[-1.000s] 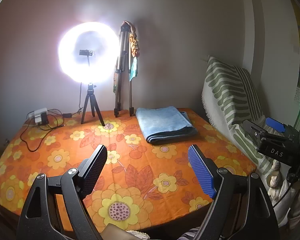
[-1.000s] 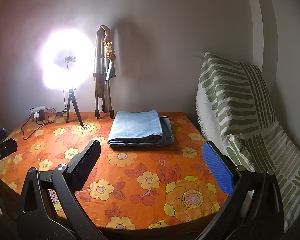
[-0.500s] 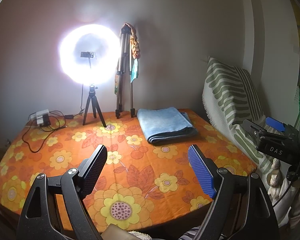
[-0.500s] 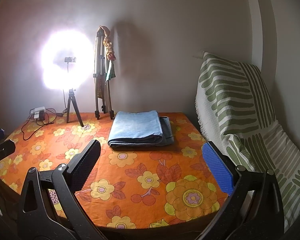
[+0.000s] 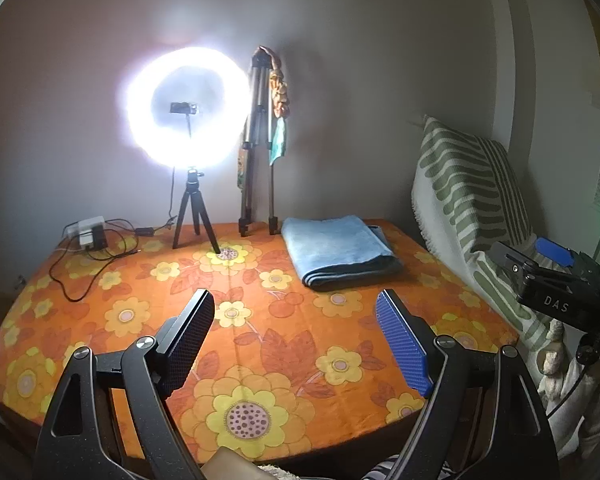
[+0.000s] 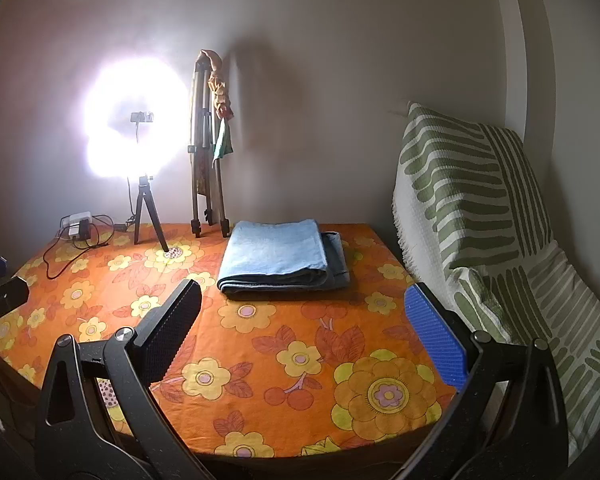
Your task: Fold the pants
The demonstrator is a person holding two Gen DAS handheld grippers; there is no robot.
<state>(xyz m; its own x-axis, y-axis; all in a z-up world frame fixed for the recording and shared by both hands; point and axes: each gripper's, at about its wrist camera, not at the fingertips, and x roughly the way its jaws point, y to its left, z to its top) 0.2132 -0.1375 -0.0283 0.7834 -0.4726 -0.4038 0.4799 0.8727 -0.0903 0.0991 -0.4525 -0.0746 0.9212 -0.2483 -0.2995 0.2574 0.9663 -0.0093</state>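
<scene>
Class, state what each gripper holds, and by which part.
Nothing. The left gripper and right gripper are open and empty; the folded pants lie untouched.

Left tool [image 5: 295, 314]: matte black speckled arms with triangular cut-outs are joined by silver round-headed screws; one finger pad [image 5: 188, 340] is black and finely textured, the other ribbed blue. Right tool [image 6: 303, 305]: identically built, and its housing is marked "DAS" in the left view.

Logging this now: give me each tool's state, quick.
Left tool: open, holding nothing.
Right tool: open, holding nothing; the folded pants lie untouched on the table.
</scene>
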